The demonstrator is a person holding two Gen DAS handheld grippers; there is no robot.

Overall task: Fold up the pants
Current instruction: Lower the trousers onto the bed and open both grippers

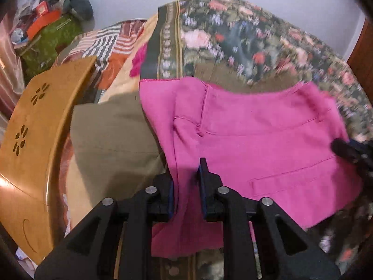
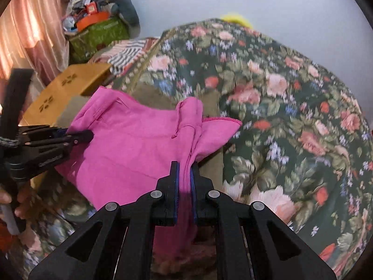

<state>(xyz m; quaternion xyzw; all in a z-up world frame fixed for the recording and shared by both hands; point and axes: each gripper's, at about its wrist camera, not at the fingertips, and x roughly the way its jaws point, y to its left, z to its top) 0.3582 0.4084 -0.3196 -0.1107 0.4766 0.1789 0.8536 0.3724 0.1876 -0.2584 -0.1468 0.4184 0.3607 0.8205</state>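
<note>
Bright pink pants [image 1: 263, 135] hang lifted over a floral bedspread [image 1: 233, 35], stretched between my two grippers. My left gripper [image 1: 187, 175] is shut on one edge of the pants, with cloth running between its fingers. My right gripper [image 2: 184, 170] is shut on a bunched part of the pants [image 2: 130, 144] near the crotch seam. The right gripper's tip shows in the left wrist view [image 1: 349, 151] at the pants' right edge. The left gripper shows in the right wrist view [image 2: 70, 137], clamped on the pants' left edge.
A wooden lap table [image 1: 35, 140] with flower cut-outs stands at the left. An olive cloth [image 1: 112, 135] lies under the pants. A striped quilt [image 1: 105, 44] and a green box of clutter [image 1: 46, 39] lie further back by a pink curtain [image 2: 30, 28].
</note>
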